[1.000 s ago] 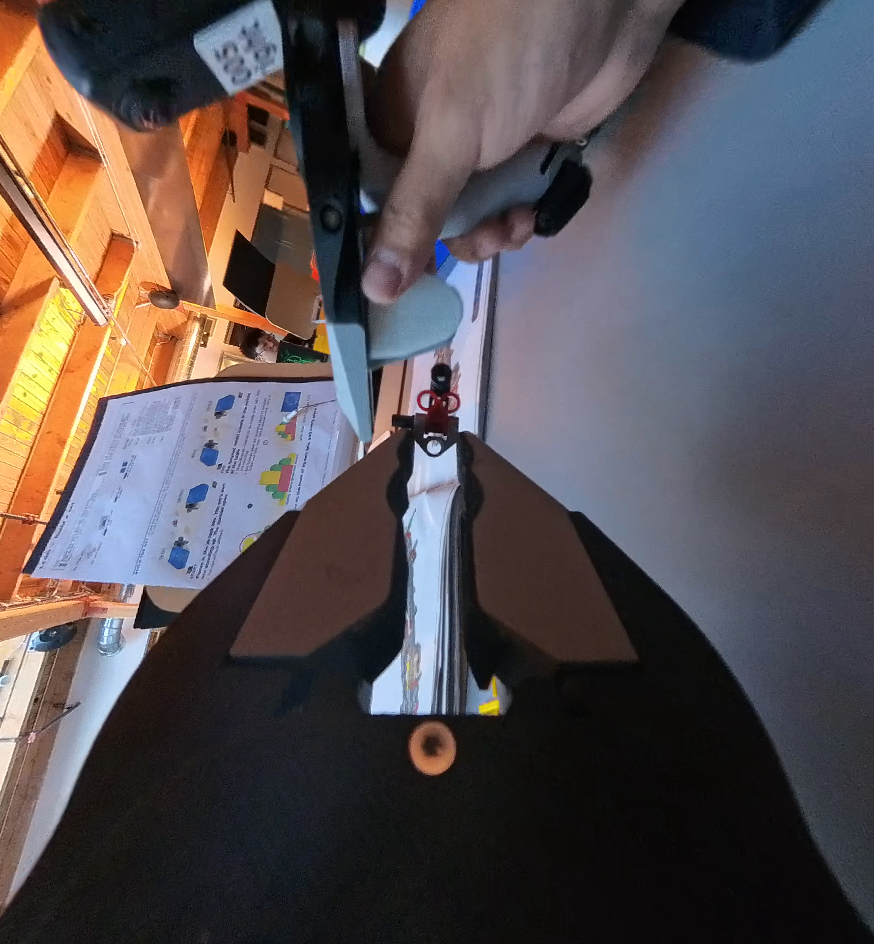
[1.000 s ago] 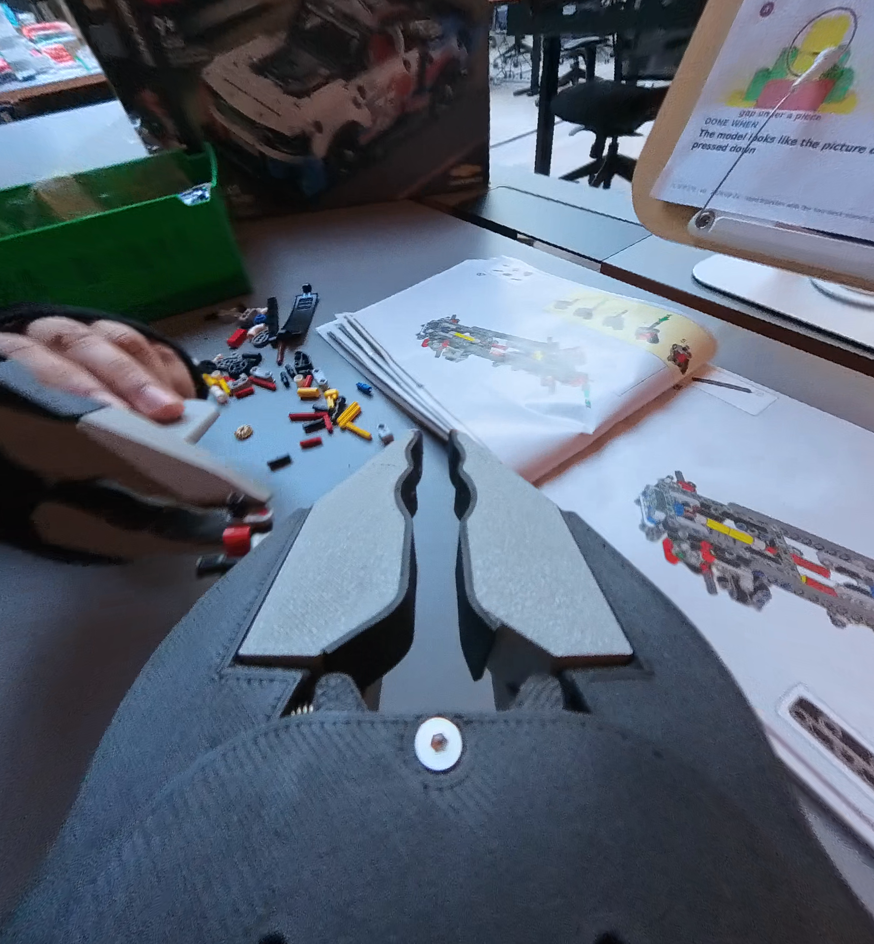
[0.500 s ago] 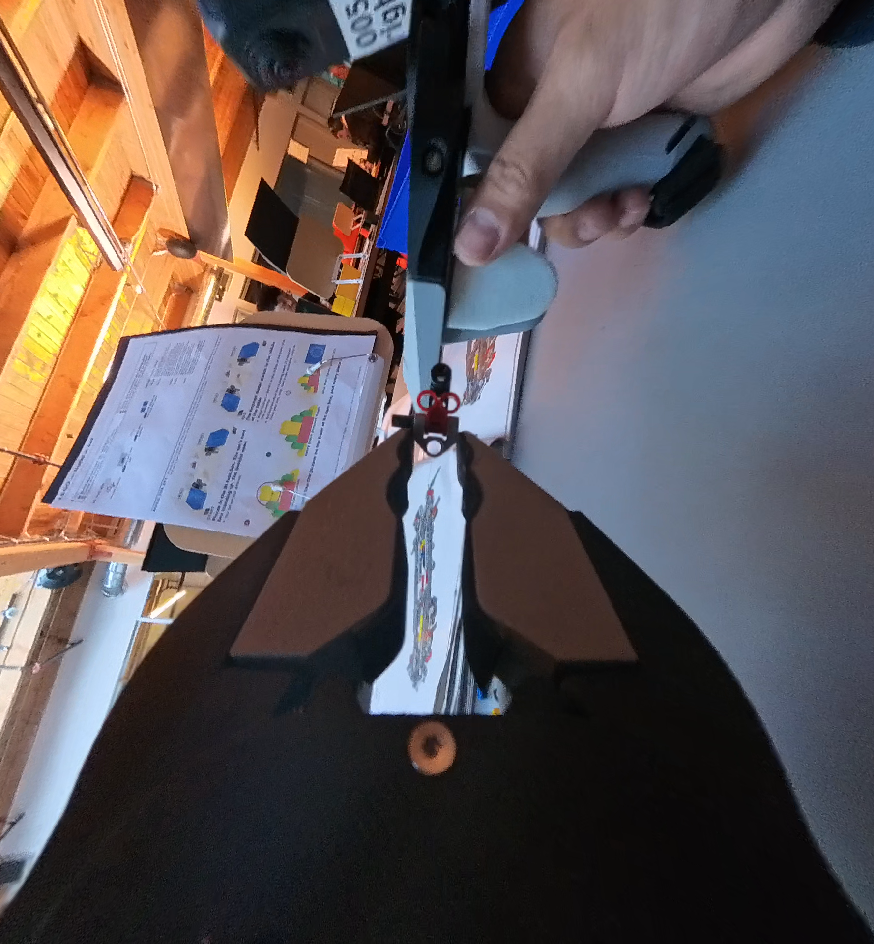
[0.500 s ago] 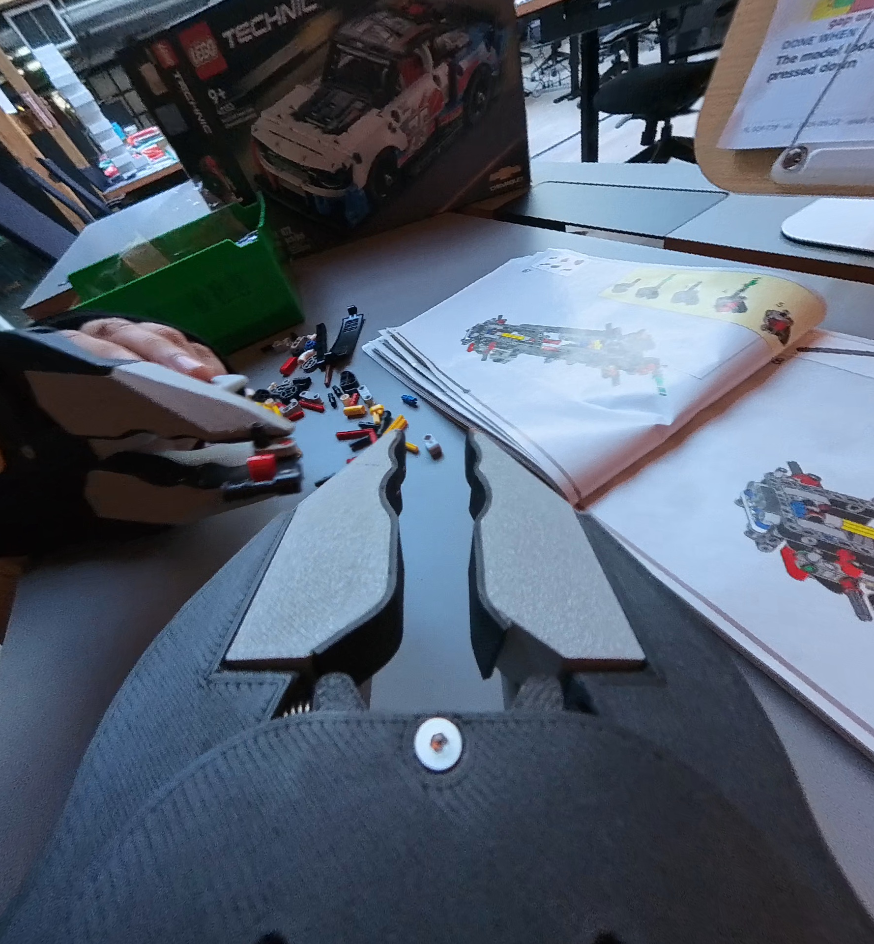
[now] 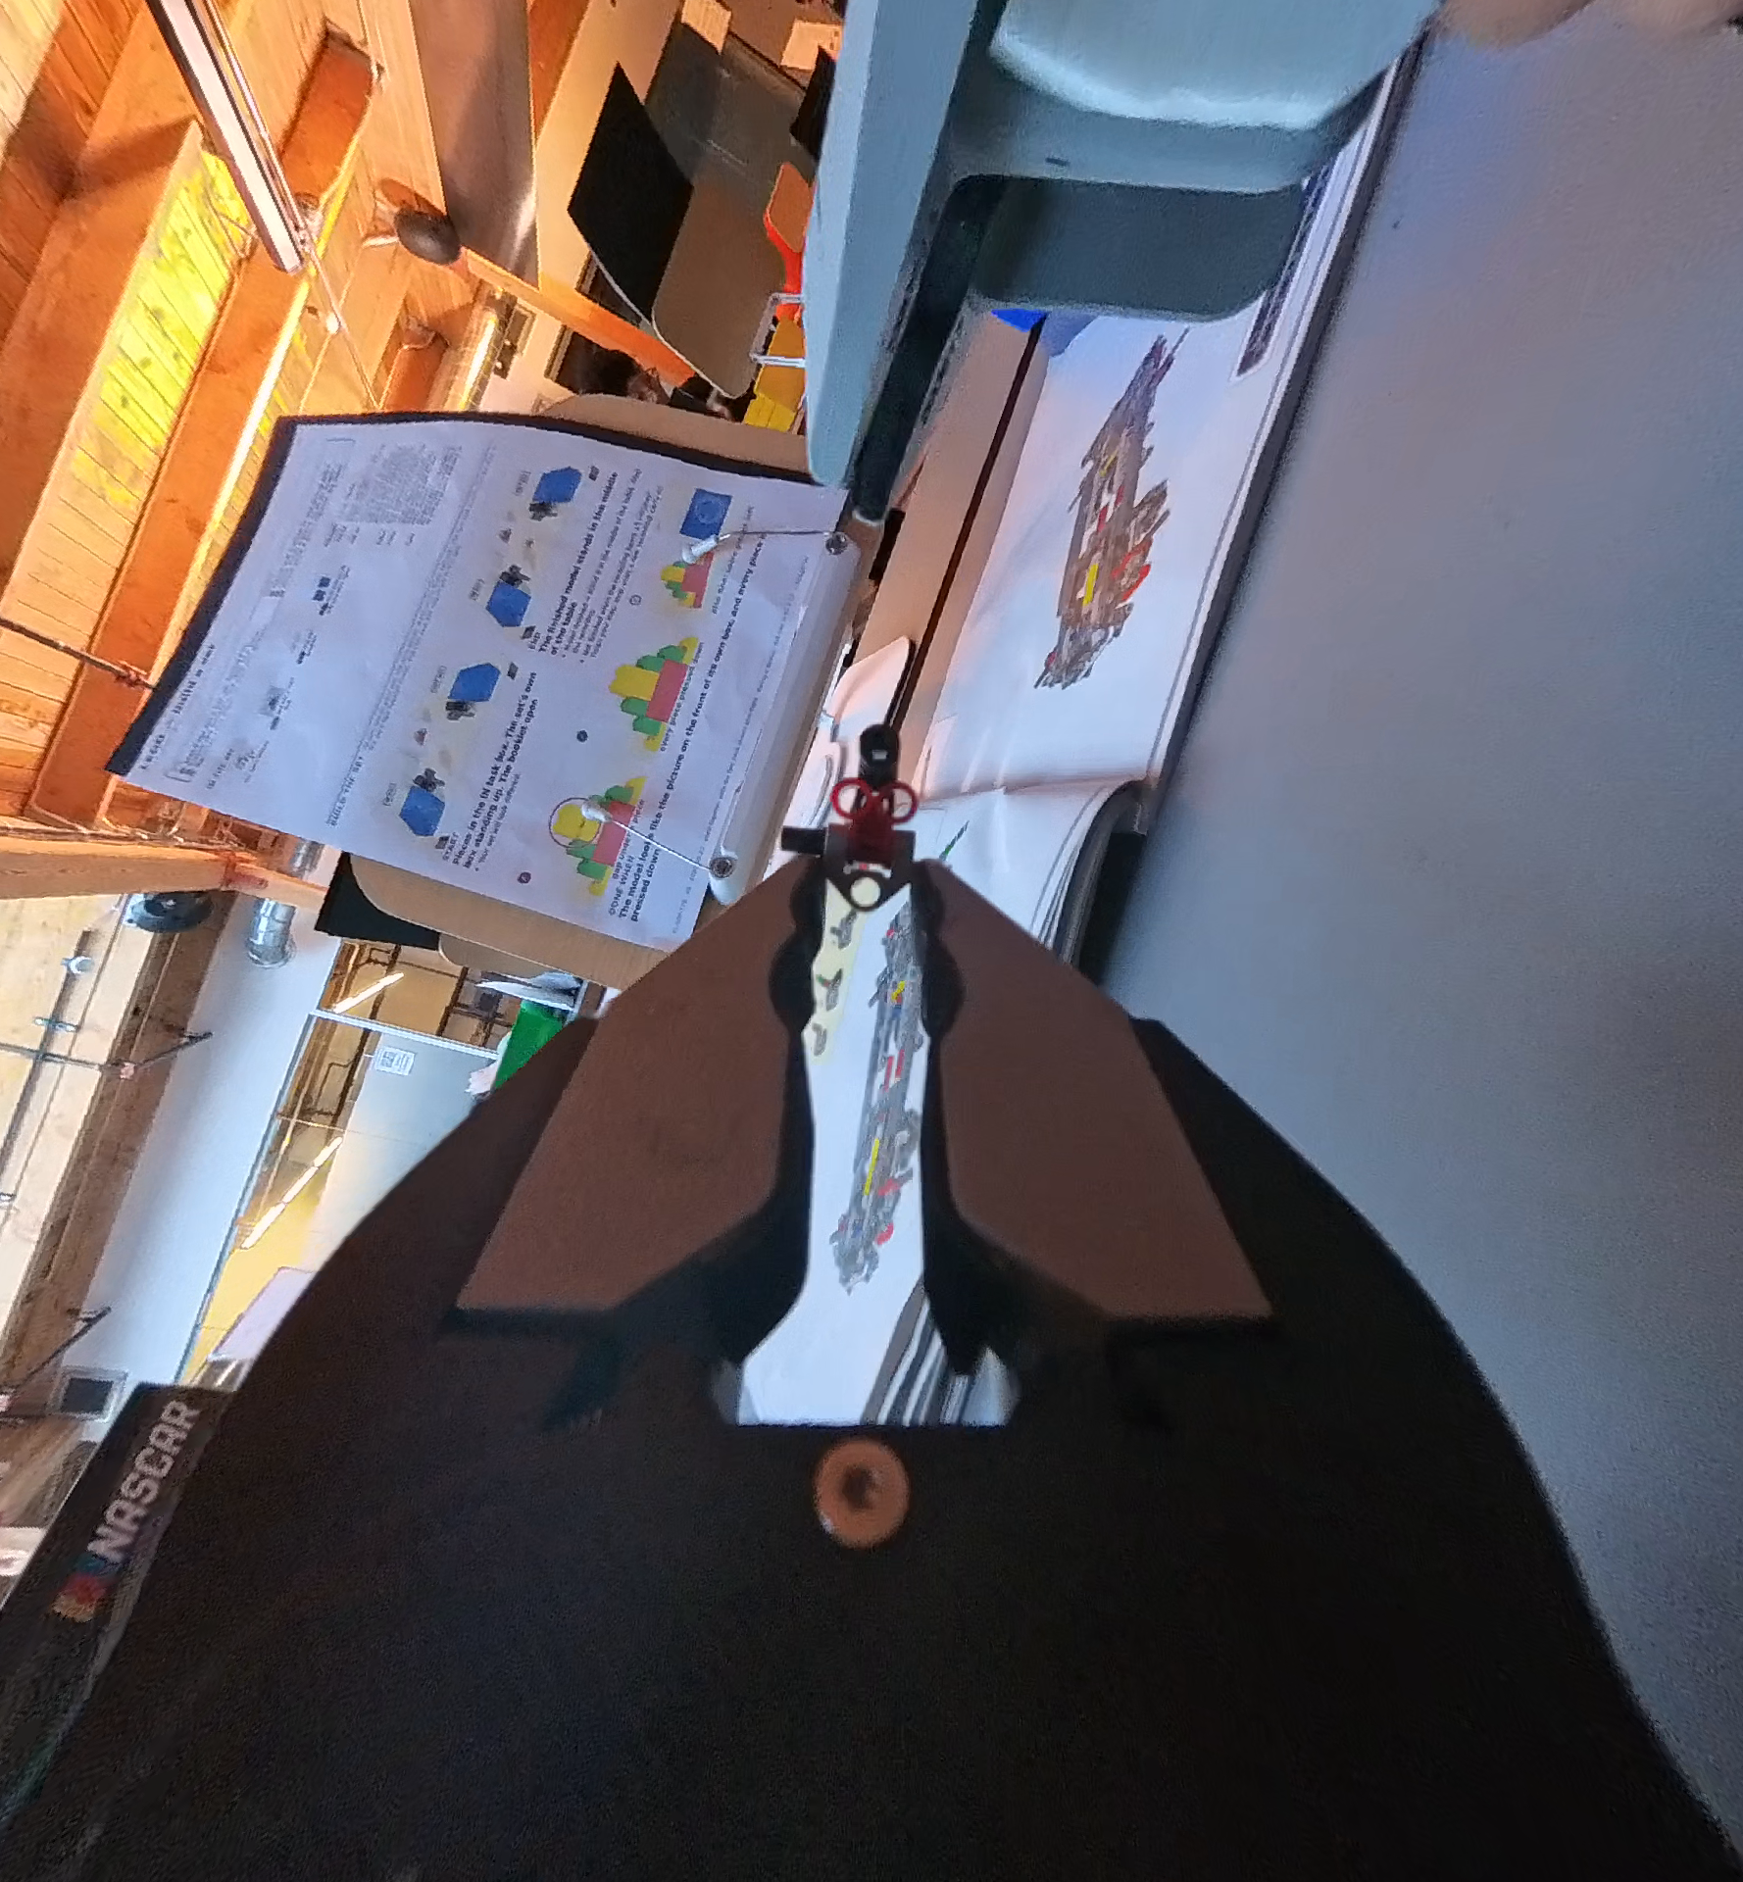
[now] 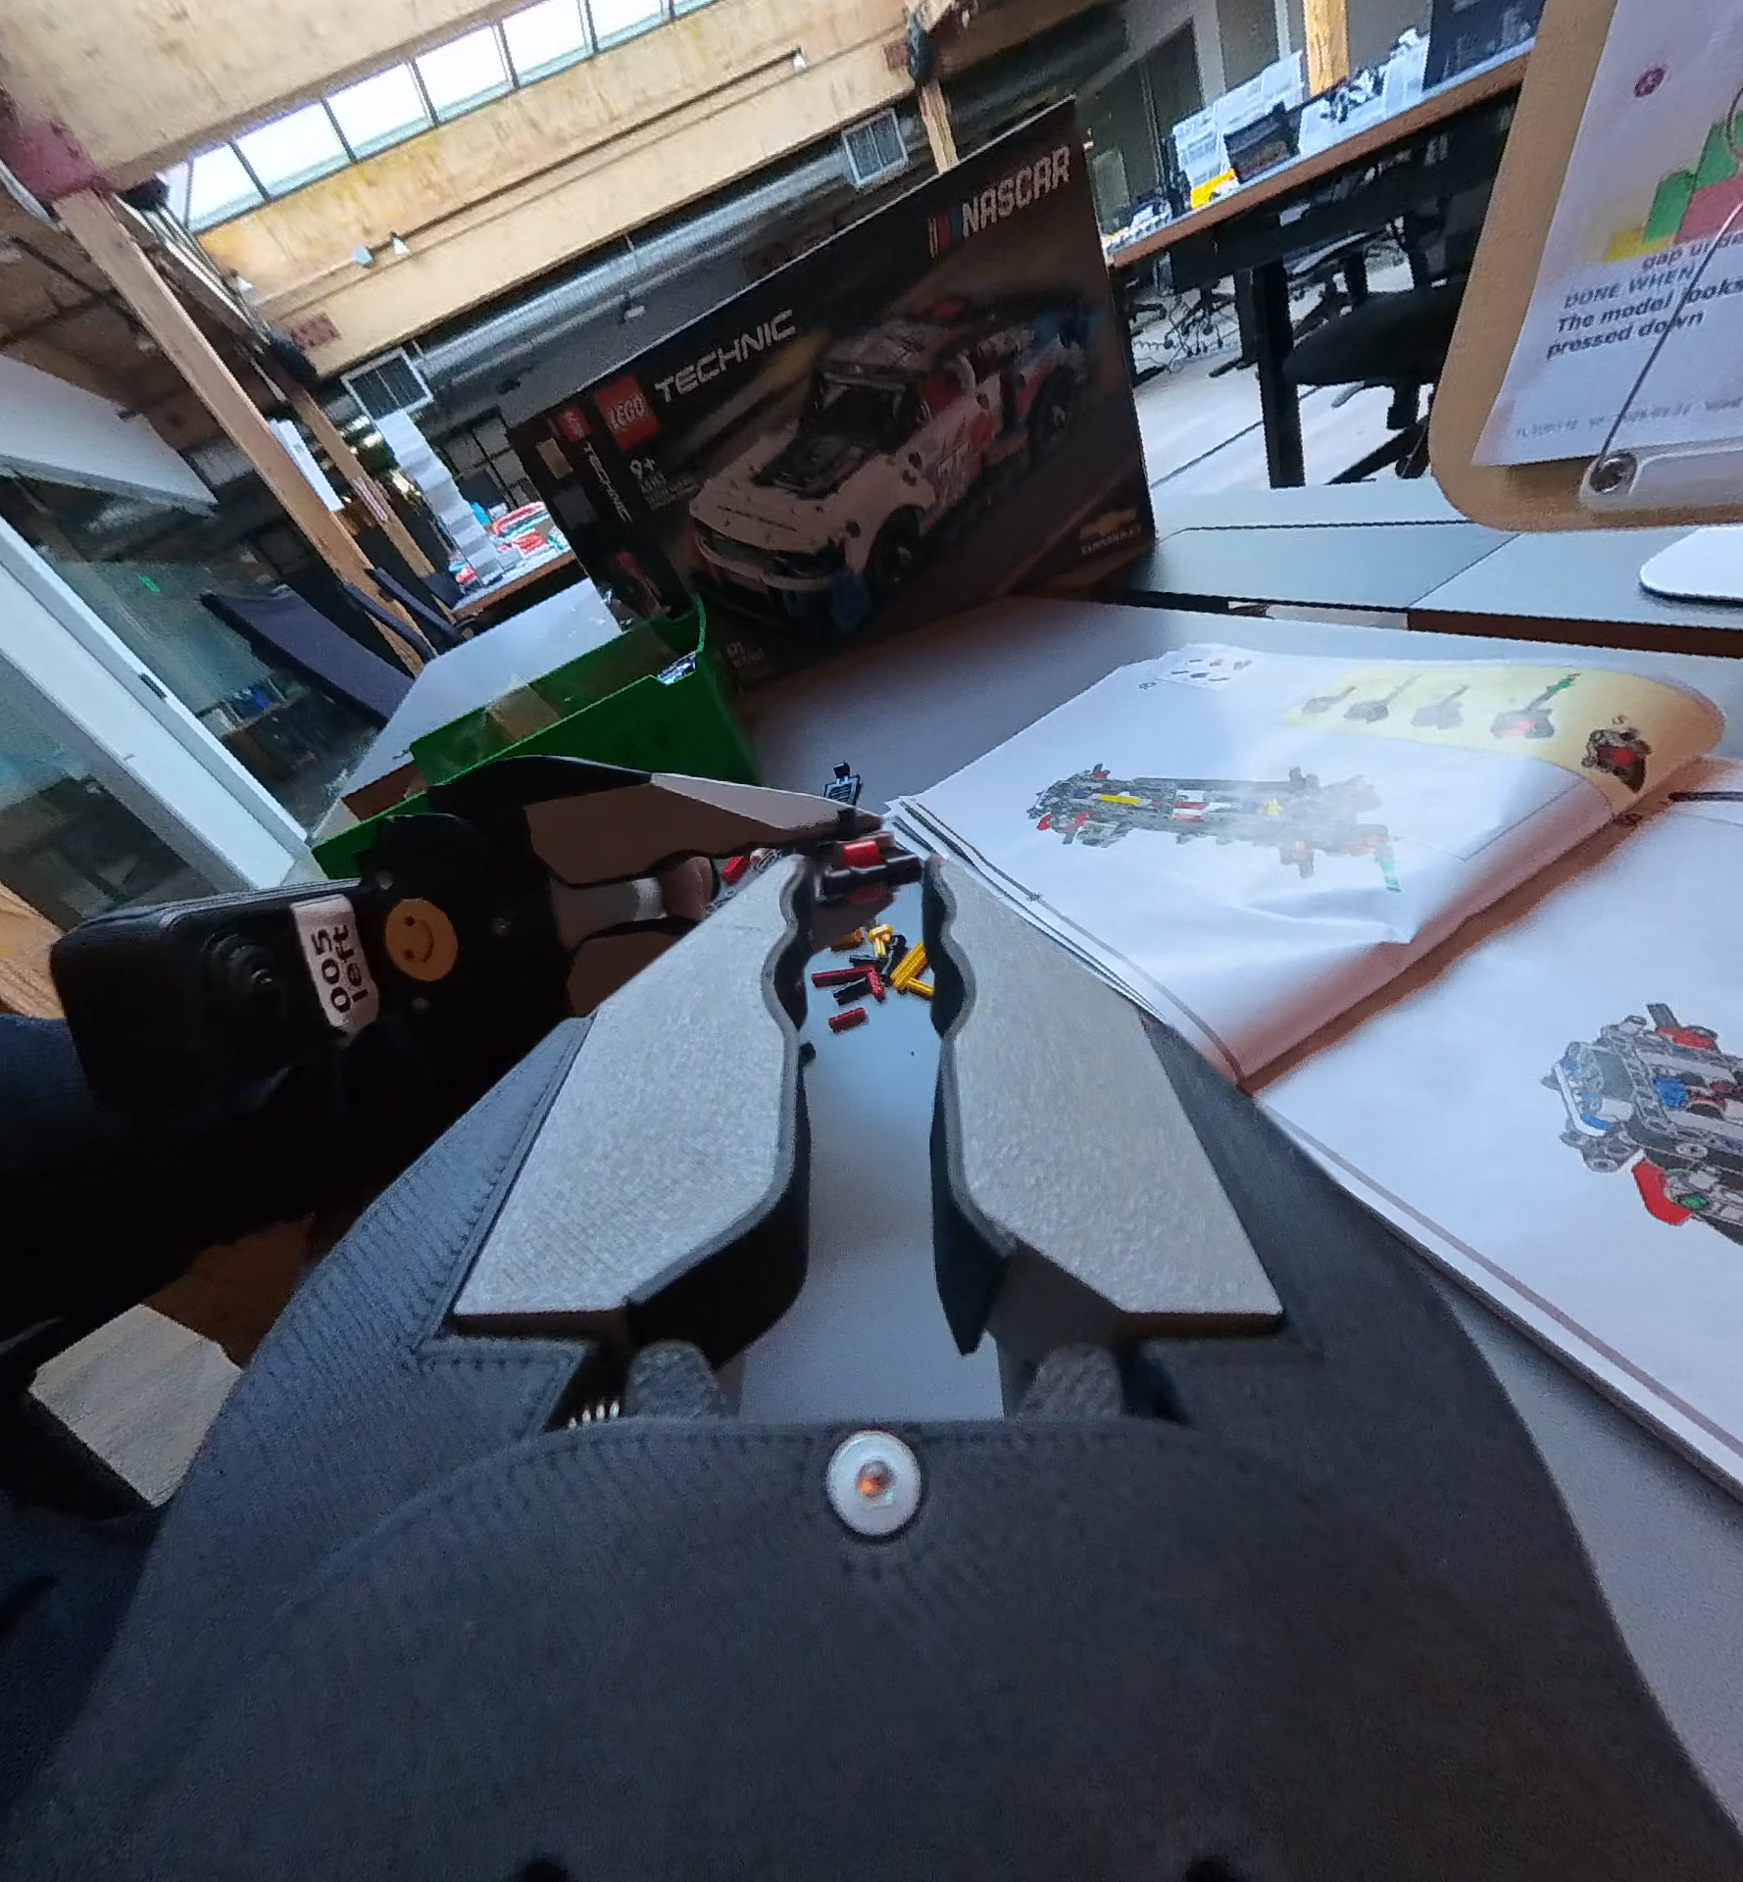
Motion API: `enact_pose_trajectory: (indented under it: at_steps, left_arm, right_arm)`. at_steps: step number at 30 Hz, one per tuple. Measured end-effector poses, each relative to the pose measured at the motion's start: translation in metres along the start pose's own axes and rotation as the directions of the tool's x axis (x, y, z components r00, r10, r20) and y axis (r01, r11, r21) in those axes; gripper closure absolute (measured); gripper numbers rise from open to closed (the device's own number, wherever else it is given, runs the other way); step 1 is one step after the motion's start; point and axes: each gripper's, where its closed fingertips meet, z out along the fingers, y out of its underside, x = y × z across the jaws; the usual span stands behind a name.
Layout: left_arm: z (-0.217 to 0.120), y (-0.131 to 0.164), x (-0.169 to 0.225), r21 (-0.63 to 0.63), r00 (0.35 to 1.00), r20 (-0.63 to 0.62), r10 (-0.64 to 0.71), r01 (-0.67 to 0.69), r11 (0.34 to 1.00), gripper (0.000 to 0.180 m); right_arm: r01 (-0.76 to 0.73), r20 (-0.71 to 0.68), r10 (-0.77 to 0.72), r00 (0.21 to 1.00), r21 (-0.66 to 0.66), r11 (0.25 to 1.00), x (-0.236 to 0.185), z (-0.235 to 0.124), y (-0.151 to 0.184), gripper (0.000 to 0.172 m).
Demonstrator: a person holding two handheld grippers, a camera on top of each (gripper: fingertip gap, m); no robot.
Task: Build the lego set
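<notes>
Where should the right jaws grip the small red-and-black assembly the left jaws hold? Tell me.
Probably the free tip of the red-and-black assembly, the black pin beyond the red loops. It sticks out past the left gripper, so the open right gripper should approach end-on, opposite the left jaws.

The left tool (image 5: pixel 862 876) is rolled sideways, fingertips pinched narrow; the right tool (image 6: pixel 862 896) stands slightly parted.

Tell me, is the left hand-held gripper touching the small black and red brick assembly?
Touching. In the left wrist view, the left hand-held gripper pinches the small black and red brick assembly between its fingertips, both pressing against the black base.
</notes>
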Motion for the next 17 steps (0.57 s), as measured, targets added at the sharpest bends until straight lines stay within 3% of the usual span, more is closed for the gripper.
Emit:
enact_pose_trajectory:
  at_steps: [12,17]
  left_arm:
    - [-0.018,-0.01,0.009,0.055,0.992,-0.02,0.126,-0.125,0.991,0.167]
    - [-0.029,-0.019,0.006,0.123,0.997,-0.081,0.012,-0.002,0.992,0.167]
  right_arm:
    - [0.132,0.091,-0.129,0.988,-0.032,0.991,-0.014,0.006,0.009,0.152]
    - [0.177,0.128,-0.166,0.978,-0.079,0.981,-0.021,0.013,0.022,0.151]
